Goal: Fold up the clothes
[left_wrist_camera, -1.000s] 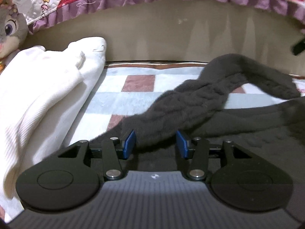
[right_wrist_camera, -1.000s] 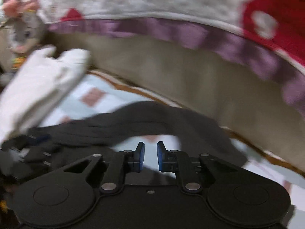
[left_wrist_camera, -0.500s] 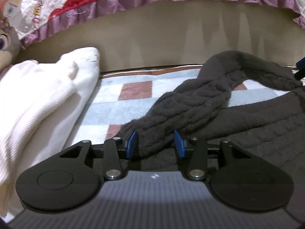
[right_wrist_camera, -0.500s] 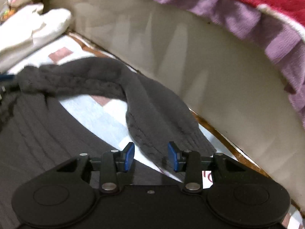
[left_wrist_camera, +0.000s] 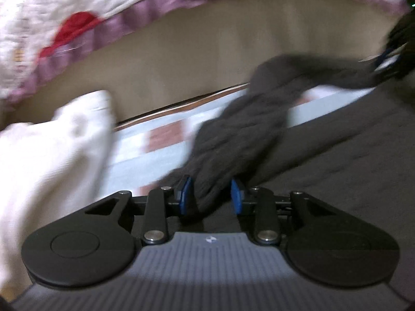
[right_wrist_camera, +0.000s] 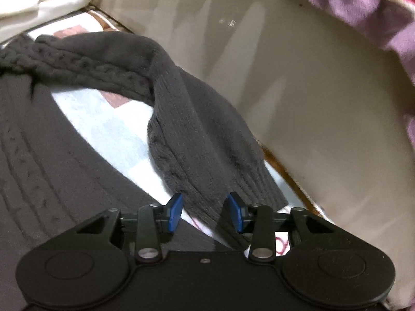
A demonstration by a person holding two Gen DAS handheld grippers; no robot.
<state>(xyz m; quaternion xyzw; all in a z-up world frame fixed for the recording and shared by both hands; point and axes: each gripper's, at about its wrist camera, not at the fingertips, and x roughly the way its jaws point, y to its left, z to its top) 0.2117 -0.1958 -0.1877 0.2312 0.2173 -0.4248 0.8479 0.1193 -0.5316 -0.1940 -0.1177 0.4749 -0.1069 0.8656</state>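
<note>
- Your biggest risk is a lopsided lift: the dark grey sweater (right_wrist_camera: 39, 134) lies spread over the checked blanket (right_wrist_camera: 114, 132), with its sleeve (right_wrist_camera: 186, 119) arched out beside the beige wall (right_wrist_camera: 298, 90). If only one end is gripped when you raise it, I'd expect the heavy knit to sag and twist instead of folding flat.
- The left gripper (left_wrist_camera: 210, 194) is closing, its blue fingers (left_wrist_camera: 184, 196) either side of the bunched, cable-knit part of the sleeve (left_wrist_camera: 233, 140). That view is blurred, so I can't say the pads are pressing yet. Pull now and the thick roll may slip out.
- The right gripper (right_wrist_camera: 204, 212) has its fingers (right_wrist_camera: 174, 211) apart, straddling the ribbed cuff (right_wrist_camera: 249, 181) without squeezing it. The cuff lies flat and thin on the blanket, so closing too low could pinch the blanket along with it.
- The sweater itself looks soft, bulky and loosely knitted, with cable ridges down the body; the sleeve is twisted where plain rib meets cable.
- The white garment (left_wrist_camera: 49, 160) is piled near the left gripper; a wide swing that way could drag it.
</note>
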